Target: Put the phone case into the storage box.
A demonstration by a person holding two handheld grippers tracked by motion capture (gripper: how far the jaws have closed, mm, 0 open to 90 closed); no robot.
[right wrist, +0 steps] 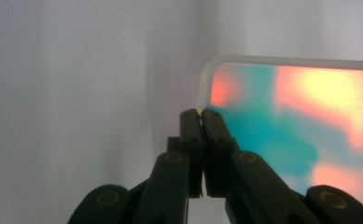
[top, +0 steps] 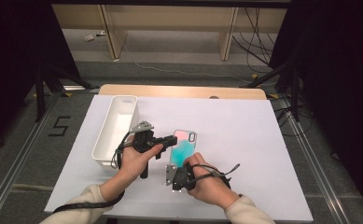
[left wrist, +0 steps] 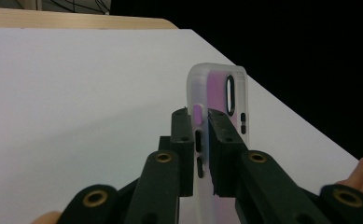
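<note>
Both hold the phone case [top: 183,148]: left gripper [left wrist: 202,140] clamped on its edge, right gripper [right wrist: 201,122] pinched at a corner. Next, I judge: lift together toward the white bin [top: 116,128] beside my left jaws.

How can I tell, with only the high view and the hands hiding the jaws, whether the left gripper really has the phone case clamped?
Observer: In the left gripper view, the left gripper has its jaws shut on the long edge of the phone case, at the button cutouts.
Operator: Which end of the case is that?
Observer: The camera end. The camera opening sits just beyond the jaw tips.
Operator: And the right gripper?
Observer: In its own view, the right gripper has its jaws almost together at a rounded corner of the case, seemingly pinching the thin rim.
</note>
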